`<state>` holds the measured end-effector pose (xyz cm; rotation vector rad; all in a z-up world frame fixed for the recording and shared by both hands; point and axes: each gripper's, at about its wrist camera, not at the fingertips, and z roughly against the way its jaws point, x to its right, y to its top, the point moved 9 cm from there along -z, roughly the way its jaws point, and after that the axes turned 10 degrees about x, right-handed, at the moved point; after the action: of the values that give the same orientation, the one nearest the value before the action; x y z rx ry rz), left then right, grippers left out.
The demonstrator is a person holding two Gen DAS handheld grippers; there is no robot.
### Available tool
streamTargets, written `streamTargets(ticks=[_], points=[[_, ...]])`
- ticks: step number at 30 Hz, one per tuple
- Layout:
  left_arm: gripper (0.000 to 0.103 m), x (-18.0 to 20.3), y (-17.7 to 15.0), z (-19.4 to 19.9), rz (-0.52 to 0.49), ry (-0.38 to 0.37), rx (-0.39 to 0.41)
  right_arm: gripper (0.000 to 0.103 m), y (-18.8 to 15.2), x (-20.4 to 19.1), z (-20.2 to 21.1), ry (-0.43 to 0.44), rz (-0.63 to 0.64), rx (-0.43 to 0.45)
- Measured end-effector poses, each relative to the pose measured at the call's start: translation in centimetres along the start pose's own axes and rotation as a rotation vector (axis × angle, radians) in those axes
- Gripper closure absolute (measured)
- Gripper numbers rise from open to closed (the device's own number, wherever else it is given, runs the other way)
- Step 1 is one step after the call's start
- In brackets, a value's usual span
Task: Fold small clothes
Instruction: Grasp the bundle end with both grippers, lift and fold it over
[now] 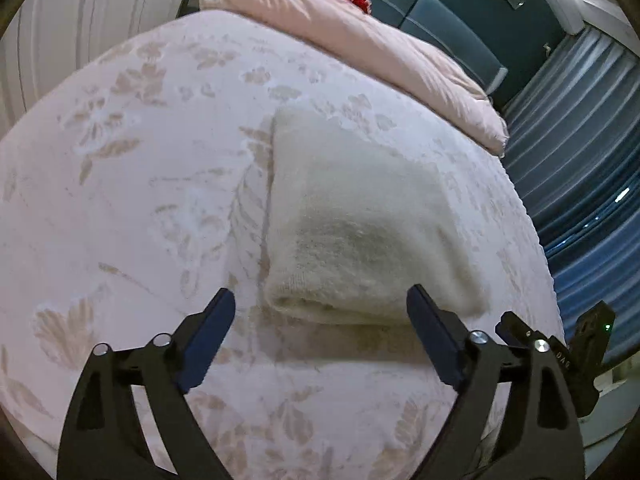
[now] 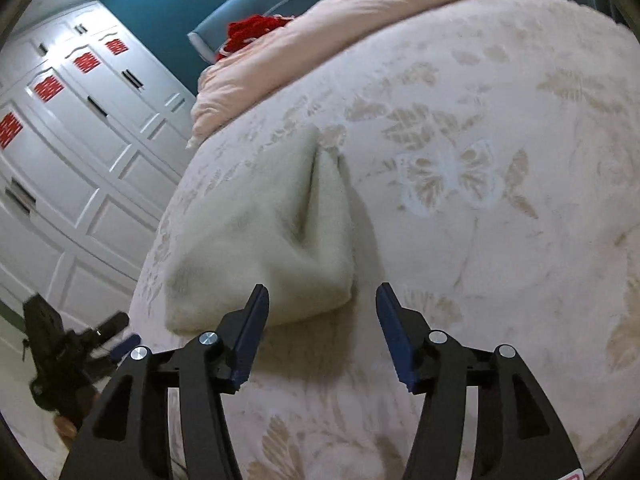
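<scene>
Looks like the folding is pretty far along here: the cream knit garment (image 1: 360, 216) is sitting on the bed (image 1: 140, 200) as a thick, squarish bundle, folded edge rolling toward the cameras, so I'm guessing we're between folds or near the last one. Both sets of tongs are hanging just short of it with nothing in them: the left tongs (image 1: 320, 308) are spread wide with the bundle's near edge at about 12 o'clock, and the right tongs (image 2: 322, 300) are spread too, with the bundle's near right corner between the tips, most of it off toward 11 o'clock. In the right wrist view there's a deep crease running up the garment (image 2: 260, 240), so the top layer isn't lying flat; my take is the next move needs a pinch through all layers at the near corners, since fuzzy, spongy knit like this slides and springs back. The bedspread is a pale, textured leaf-and-butterfly weave. A smooth pink duvet (image 1: 360, 40) is bunched at 12 o'clock.
</scene>
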<state>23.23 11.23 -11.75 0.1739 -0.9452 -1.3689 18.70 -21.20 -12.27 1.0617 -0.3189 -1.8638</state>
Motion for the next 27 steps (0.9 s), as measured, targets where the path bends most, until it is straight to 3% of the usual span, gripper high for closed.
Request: streamTargets(ticks=[3, 6, 9, 10, 12, 15, 18, 21, 23, 25, 27], points=[[0.016, -0.4, -0.5, -2.3, 0.069, 0.000, -0.033, 0.035, -0.4, -0.8, -1.9, 0.039, -0.045, -0.035], [0.019, -1.4, -1.9, -4.9, 0.122, 0.017, -0.072, 0.034, -1.2, -0.8, -5.7, 0.019, -0.068, -0.102], [0.056, -1.7, -2.5, -7.1, 0.101, 0.052, -0.128, 0.082, -2.2, -1.5, -8.1, 0.006, -0.023, -0.150], [0.065, -1.7, -2.4, -7.2, 0.100, 0.056, -0.134, 0.085, -2.0, -2.1, -8.1, 0.002, -0.003, -0.143], [0.071, -1.0, -1.6, -6.2, 0.079, 0.040, -0.106, 0.085, -0.8, -4.2, -6.4, 0.030, 0.061, -0.074], [0.070, -1.0, -1.7, -5.8, 0.023, 0.055, -0.103, 0.083, -0.2, -5.2, -5.3, 0.012, 0.134, -0.013], [0.063, -2.1, -3.2, -7.3, -0.011, 0.111, -0.152, 0.077, -3.6, -1.8, -8.9, -0.095, 0.146, -0.158], [0.062, -1.5, -2.9, -5.7, -0.047, 0.117, -0.124, 0.072, -2.8, -2.0, -6.6, -0.059, 0.075, -0.100], [0.064, -0.8, -1.9, -3.5, -0.082, 0.131, -0.080, 0.072, -0.9, -3.2, -3.8, -0.063, 0.089, -0.006], [0.063, 0.7, -0.1, -1.0, -0.106, 0.108, 0.003, 0.086, 0.6, -5.0, -2.0, -0.049, 0.157, 0.056], [0.063, 1.6, 1.0, -0.2, -0.109, 0.109, 0.034, 0.096, 1.7, -6.8, -1.9, -0.036, 0.221, 0.068]])
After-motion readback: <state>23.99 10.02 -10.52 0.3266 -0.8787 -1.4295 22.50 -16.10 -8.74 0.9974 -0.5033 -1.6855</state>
